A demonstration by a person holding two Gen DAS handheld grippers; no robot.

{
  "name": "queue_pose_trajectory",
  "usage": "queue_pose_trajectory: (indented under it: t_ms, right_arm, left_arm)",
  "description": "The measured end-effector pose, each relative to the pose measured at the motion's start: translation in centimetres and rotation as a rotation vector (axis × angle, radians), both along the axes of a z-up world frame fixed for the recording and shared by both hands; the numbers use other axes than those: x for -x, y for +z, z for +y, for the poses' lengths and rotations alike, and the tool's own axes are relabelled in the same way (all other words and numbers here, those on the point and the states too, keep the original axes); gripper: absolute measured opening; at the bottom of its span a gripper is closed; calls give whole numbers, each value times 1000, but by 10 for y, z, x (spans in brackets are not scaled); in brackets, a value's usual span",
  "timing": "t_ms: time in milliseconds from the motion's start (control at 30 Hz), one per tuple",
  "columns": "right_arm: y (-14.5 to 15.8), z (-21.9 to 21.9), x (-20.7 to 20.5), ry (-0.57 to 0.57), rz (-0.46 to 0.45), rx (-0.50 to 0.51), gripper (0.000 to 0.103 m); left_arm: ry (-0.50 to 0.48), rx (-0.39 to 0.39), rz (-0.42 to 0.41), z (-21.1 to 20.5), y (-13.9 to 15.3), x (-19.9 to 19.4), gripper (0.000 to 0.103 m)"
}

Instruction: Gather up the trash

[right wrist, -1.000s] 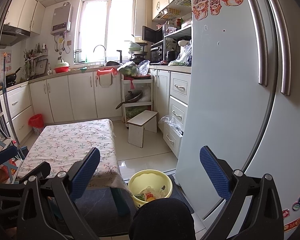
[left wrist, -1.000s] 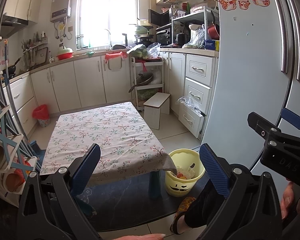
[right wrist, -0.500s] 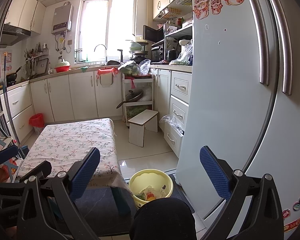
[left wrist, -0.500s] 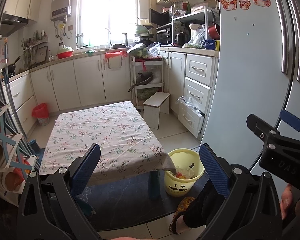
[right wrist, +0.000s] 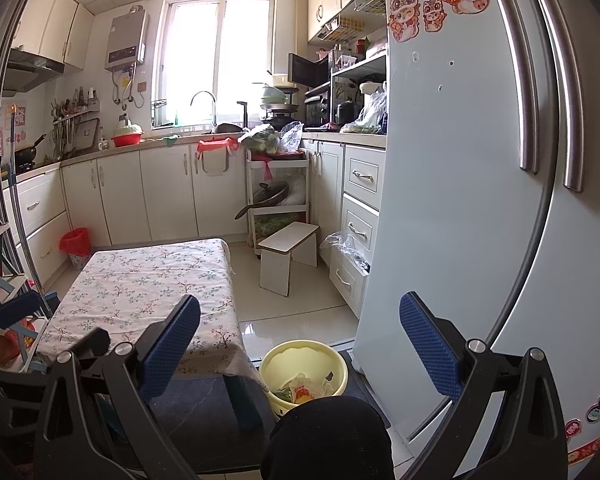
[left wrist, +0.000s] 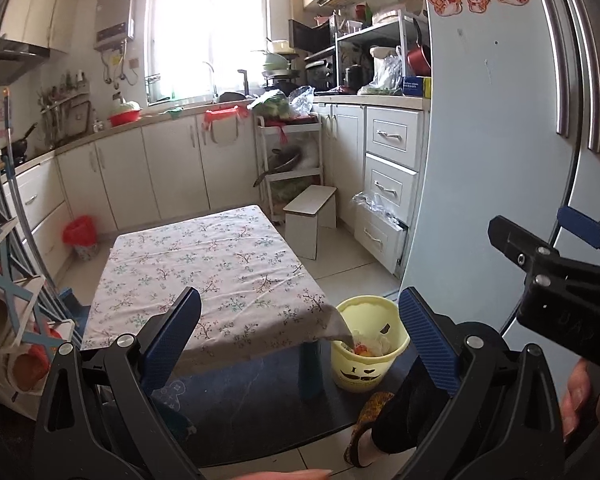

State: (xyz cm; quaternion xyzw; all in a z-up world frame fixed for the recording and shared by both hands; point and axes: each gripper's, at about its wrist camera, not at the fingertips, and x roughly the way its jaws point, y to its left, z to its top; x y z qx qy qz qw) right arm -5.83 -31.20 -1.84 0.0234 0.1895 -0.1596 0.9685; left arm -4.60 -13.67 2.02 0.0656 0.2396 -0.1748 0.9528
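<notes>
Both grippers' fingers (left wrist: 172, 332) gape wide, empty; the tablecloth (left wrist: 204, 264) corner hides part of the yellow bin (left wrist: 370, 344).

Floral tablecloth (left wrist: 204, 264) at centre frame is matt woven cloth, lightly creased. Lower right of it, the yellow bin (left wrist: 370, 354) is smooth plastic with a soft sheen. Fridge door (right wrist: 460, 200) at right looks glossy, its long handles (right wrist: 572, 120) brushed metal. Gripper pads (right wrist: 170, 344) show textured, dimpled blue rubber on matt black plastic arms. Floor tiles (right wrist: 300, 304) are polished and reflective.
</notes>
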Motion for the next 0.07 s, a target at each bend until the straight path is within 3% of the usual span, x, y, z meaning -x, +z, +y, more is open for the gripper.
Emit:
queue_pose_trajectory:
  t_ms: [67]
  right_arm:
    - [0, -1, 0, 1, 1, 1, 96]
  left_arm:
    - [0, 4, 6, 0, 0, 0, 95]
